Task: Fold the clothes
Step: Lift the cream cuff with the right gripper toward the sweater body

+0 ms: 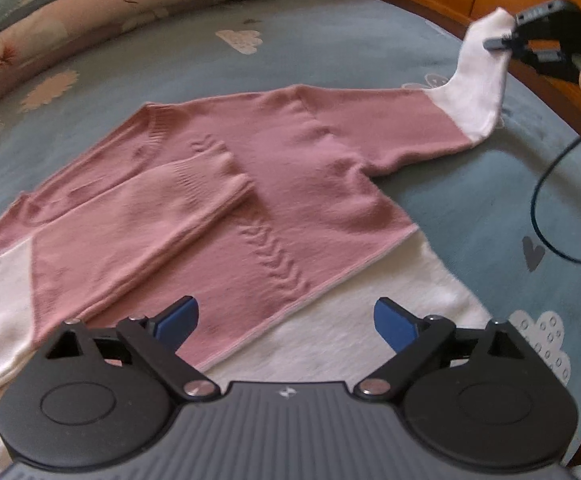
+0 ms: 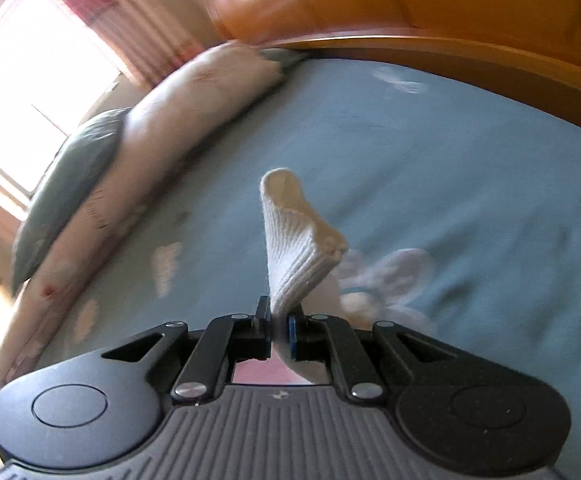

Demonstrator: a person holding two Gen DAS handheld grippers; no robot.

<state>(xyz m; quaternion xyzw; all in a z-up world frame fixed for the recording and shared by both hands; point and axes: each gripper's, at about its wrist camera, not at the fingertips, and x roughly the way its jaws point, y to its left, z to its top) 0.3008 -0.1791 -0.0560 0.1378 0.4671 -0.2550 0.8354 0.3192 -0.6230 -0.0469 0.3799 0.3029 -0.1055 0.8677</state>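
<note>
On the blue bed (image 1: 350,52) a pink-and-white sweater (image 1: 274,168) lies flat, one sleeve folded across its chest. My right hand-held gripper (image 2: 279,326) is clenched on the other sleeve's white cuff (image 2: 294,240), lifted off the bed. My left hand-held gripper (image 1: 286,320) hangs released over the hem.

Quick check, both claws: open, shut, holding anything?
Left claw: open, empty, above the pink sweater.
Right claw: shut on the sweater's white sleeve cuff, lifted off the bed.
</note>
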